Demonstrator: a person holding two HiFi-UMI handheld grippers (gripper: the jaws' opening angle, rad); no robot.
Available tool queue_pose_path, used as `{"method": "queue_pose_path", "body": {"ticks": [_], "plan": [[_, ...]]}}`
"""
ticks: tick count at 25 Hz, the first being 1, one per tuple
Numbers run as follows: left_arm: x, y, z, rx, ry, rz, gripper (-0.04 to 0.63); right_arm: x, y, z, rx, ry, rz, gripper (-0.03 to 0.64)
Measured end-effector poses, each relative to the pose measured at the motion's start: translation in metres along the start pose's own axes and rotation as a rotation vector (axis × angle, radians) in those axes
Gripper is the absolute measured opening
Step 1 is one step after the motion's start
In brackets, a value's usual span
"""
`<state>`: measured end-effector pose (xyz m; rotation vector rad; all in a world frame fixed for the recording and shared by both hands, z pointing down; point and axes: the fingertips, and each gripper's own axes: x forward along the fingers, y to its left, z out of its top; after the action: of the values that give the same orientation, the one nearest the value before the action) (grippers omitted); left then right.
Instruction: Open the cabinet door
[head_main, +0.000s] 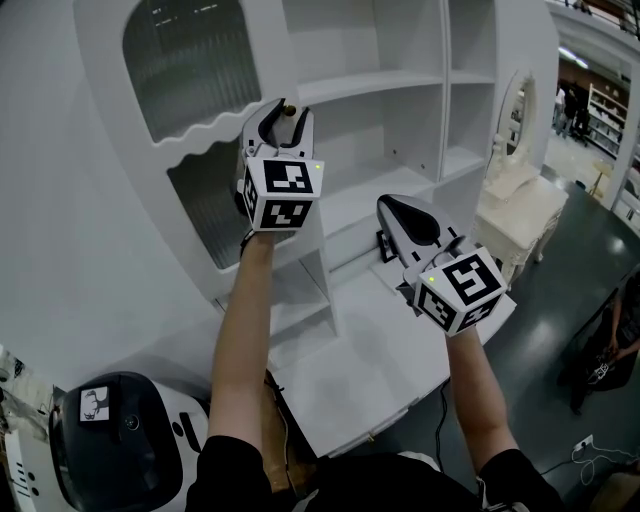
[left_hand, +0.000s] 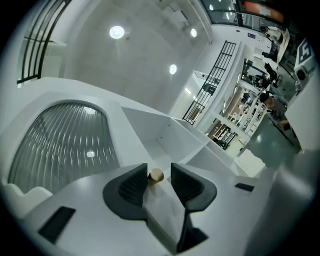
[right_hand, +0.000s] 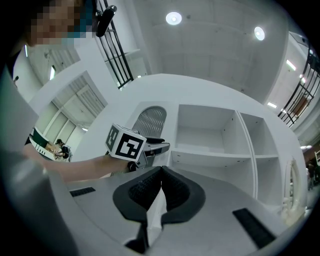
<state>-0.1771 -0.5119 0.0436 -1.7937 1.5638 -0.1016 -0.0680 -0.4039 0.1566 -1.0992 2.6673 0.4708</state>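
The white cabinet door (head_main: 100, 200) with ribbed glass panes (head_main: 185, 60) stands swung out to the left of the shelves. Its small brass knob (head_main: 287, 106) sits between the jaws of my left gripper (head_main: 283, 113). In the left gripper view the knob (left_hand: 156, 175) rests against the left pad (left_hand: 134, 186), with a gap to the right pad, so my left gripper (left_hand: 160, 179) is open around it. My right gripper (head_main: 386, 206) hovers lower right, over the desk top, shut and empty. In the right gripper view its pads (right_hand: 145, 187) meet, and the left gripper's marker cube (right_hand: 125, 144) shows ahead.
Open white shelves (head_main: 370, 85) fill the cabinet to the right of the door. A white desk top (head_main: 360, 370) lies below. A white armchair (head_main: 515, 215) stands at right, a black-and-white machine (head_main: 120, 435) at bottom left, a person (head_main: 612, 340) at the right edge.
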Motion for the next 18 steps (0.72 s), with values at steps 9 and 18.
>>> {"method": "queue_pose_path", "body": {"ticks": [9,18], "plan": [[0.0041,0.0058,-0.0033,0.07,0.038,0.092,0.11,-0.006,-0.0069,-0.0038,0.01,0.006,0.006,0.018],[0.0046,0.005,-0.0024,0.051,0.052,0.069,0.104,-0.0082,-0.0047,0.0003,0.022,0.006,0.033,0.018]]}}
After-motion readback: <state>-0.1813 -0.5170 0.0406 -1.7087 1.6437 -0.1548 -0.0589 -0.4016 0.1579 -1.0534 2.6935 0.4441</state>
